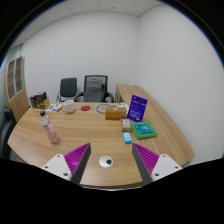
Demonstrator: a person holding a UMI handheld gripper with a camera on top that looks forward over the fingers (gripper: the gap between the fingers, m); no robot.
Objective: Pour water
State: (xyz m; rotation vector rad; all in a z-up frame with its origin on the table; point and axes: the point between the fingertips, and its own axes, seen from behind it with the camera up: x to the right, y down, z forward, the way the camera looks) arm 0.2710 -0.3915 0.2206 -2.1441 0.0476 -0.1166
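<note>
Tongs (pixel 110 160) spread, holding nothing, above the desk (pixel 95 140).
A bottle (pixel 44 123) stands far left; a cup (pixel 127 137) just ahead.

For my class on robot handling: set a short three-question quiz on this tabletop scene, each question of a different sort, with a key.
1. True or false: the gripper holds the bottle.
2. Which stands on the far side of the table? A) two chairs B) a sofa C) a fridge
3. Fill in: the purple box stands ____ the fingers.

Key: 1 false, the fingers are open with nothing between them; 2 A, the chairs; 3 beyond.
</note>
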